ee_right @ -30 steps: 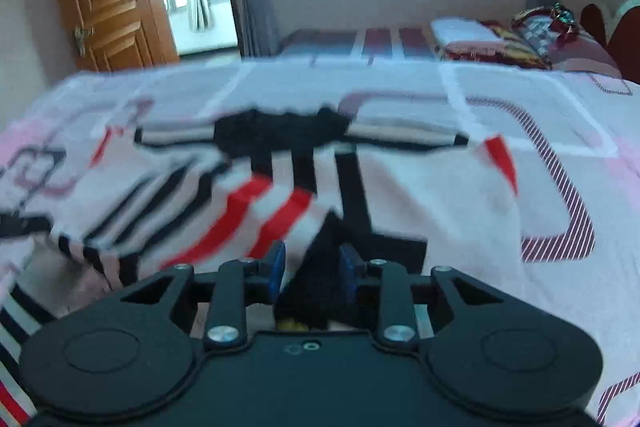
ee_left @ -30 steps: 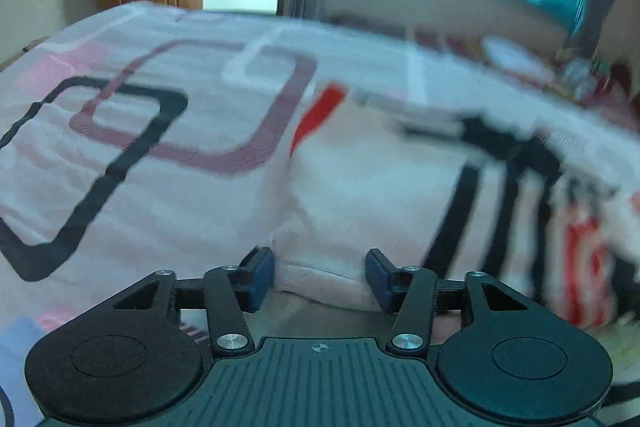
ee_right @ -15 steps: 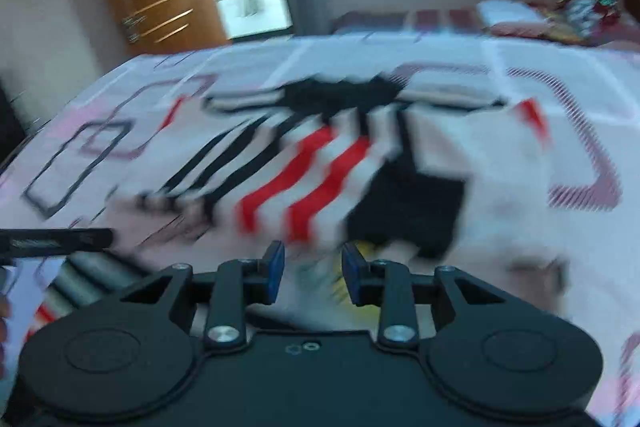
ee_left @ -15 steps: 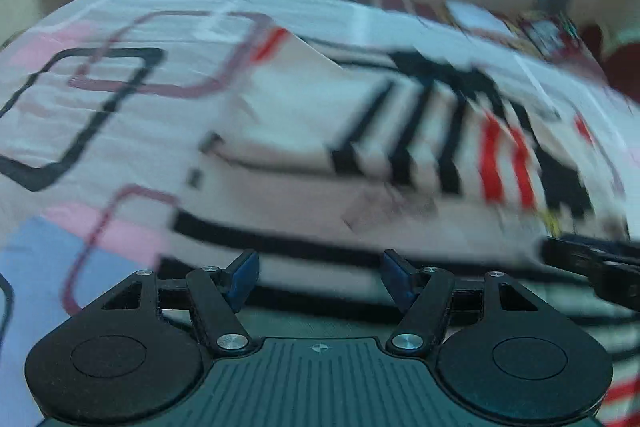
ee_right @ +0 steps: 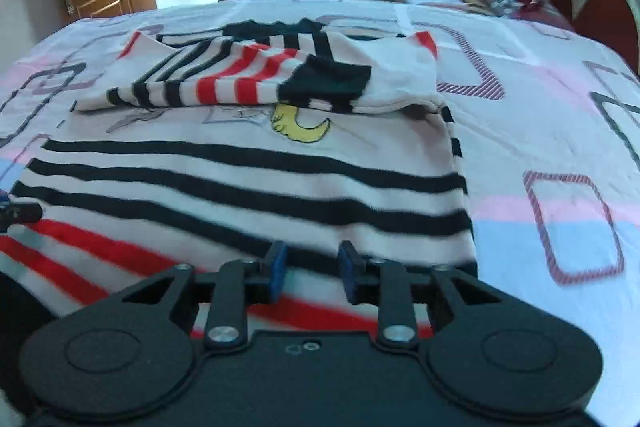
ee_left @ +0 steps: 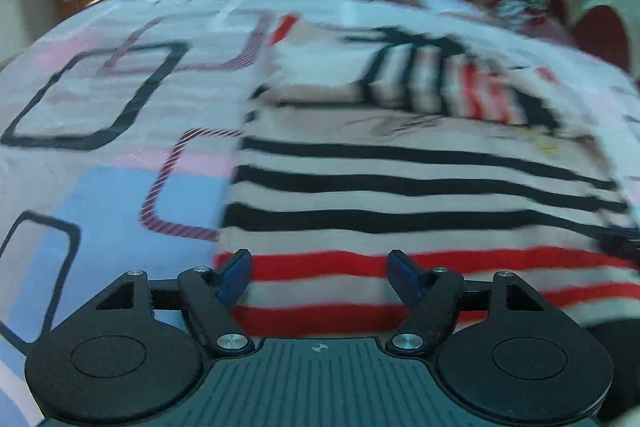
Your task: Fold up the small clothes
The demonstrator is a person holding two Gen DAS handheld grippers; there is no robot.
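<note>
The striped sweater [ee_right: 248, 183] lies flat in the middle of the bed [ee_right: 560, 115], with its sleeves folded across the top. The left gripper [ee_left: 318, 273] is spreading its claws with nothing pinched, and the right gripper [ee_right: 310, 269] sits a little apart over the bottom hem, also empty. If one claw grabs only the top layer, or grabs the bedsheet too, the fold could come out crooked.

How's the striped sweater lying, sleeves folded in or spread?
Sleeves folded in: both lie crossed over the chest of the striped sweater, above the yellow moon print; the body lies flat.
</note>
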